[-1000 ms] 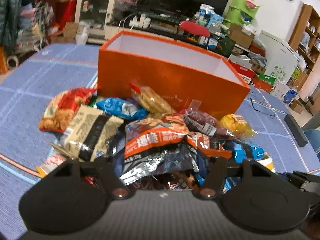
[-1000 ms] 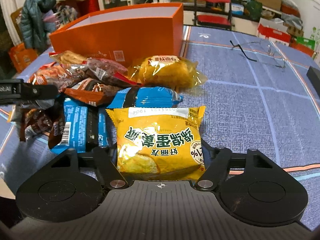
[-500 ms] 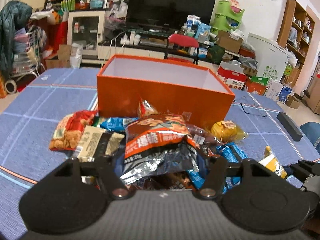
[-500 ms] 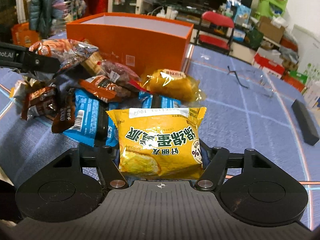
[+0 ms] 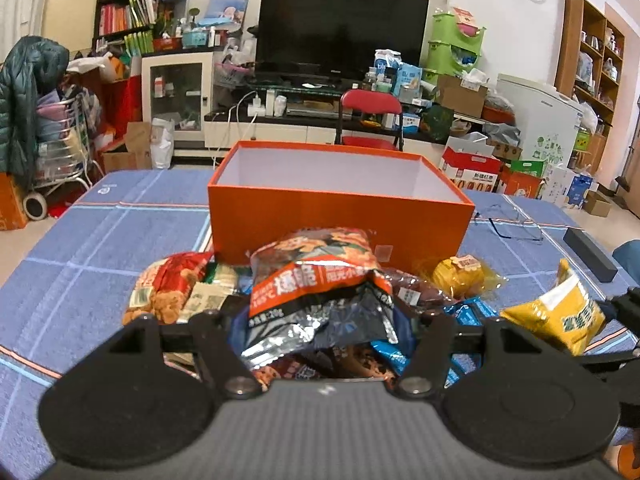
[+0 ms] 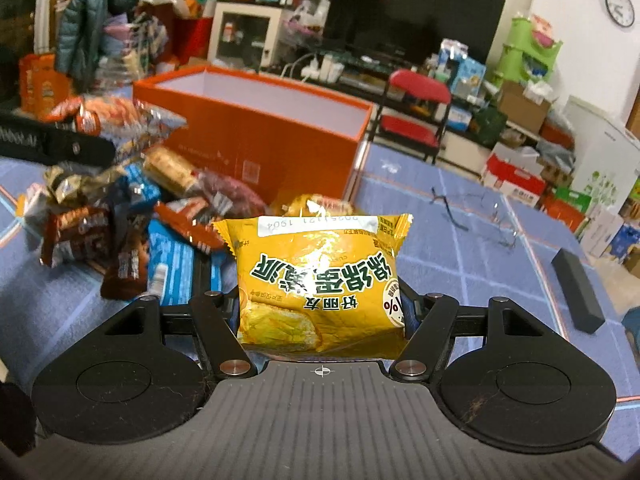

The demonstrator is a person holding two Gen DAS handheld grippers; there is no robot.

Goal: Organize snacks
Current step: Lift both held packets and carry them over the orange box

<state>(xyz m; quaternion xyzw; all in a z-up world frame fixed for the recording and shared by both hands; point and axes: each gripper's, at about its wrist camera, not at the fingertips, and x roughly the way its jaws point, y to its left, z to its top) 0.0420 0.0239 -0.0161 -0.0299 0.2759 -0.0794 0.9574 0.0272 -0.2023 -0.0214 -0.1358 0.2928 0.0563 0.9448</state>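
An open orange box with a white inside stands at the table's middle, also in the right wrist view. My left gripper is shut on an orange and silver snack bag, with several small packets hanging below it, lifted in front of the box; the bundle shows in the right wrist view. My right gripper is shut on a yellow pie packet, held above the table; it shows in the left wrist view. More snacks lie in front of the box.
A blue checked cloth covers the table. Eyeglasses and a black bar lie on the right side. A red chair stands behind the box. A round yellow bun packet lies near the box's right corner.
Both grippers have risen with their snacks, well above the pile. The box's inside has come into view from both wrists.
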